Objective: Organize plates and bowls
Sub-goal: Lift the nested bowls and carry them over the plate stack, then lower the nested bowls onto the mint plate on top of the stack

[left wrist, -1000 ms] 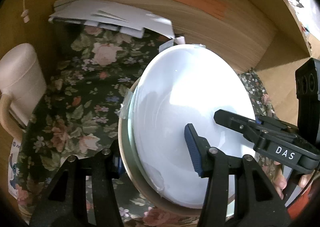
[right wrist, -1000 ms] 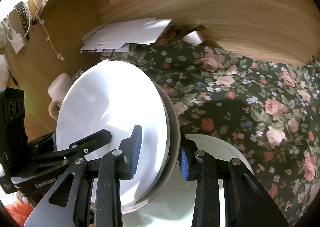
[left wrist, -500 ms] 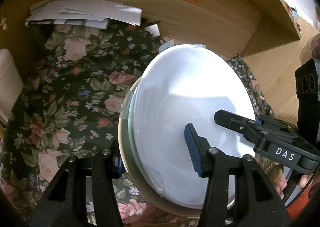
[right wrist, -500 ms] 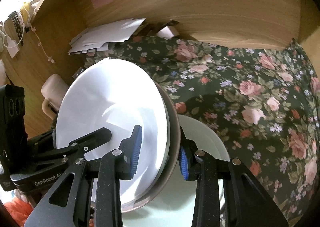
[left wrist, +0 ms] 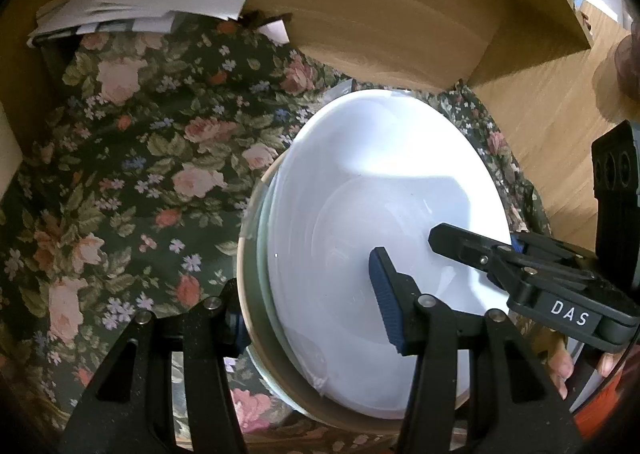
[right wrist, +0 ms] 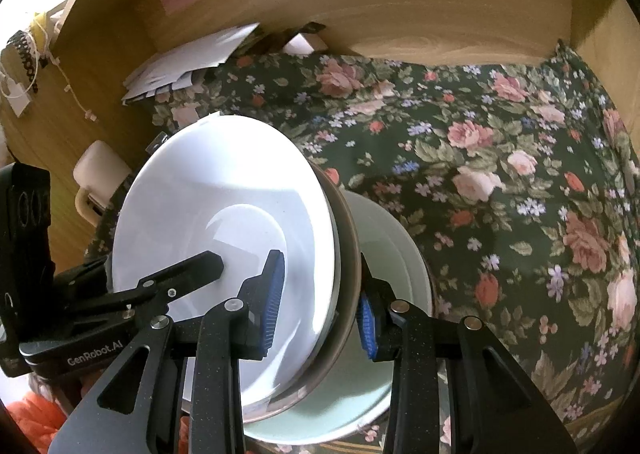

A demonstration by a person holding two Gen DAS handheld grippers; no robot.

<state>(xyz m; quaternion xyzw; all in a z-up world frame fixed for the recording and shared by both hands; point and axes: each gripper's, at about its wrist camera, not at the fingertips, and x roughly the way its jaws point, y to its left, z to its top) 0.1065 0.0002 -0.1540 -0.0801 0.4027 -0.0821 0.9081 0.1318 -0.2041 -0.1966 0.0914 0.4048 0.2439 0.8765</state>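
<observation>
Both grippers carry the nested bowl stack over the floral cloth toward the pale green plate.

To do this well, the person should keep the stack level and lower both sides together, centred above the pale green plate that lies on the floral cloth just under the stack. The stack is a glossy white bowl nested in a tan-rimmed one, tilted, above the cloth. The left gripper clenches one rim and the right gripper clenches the opposite rim.
</observation>
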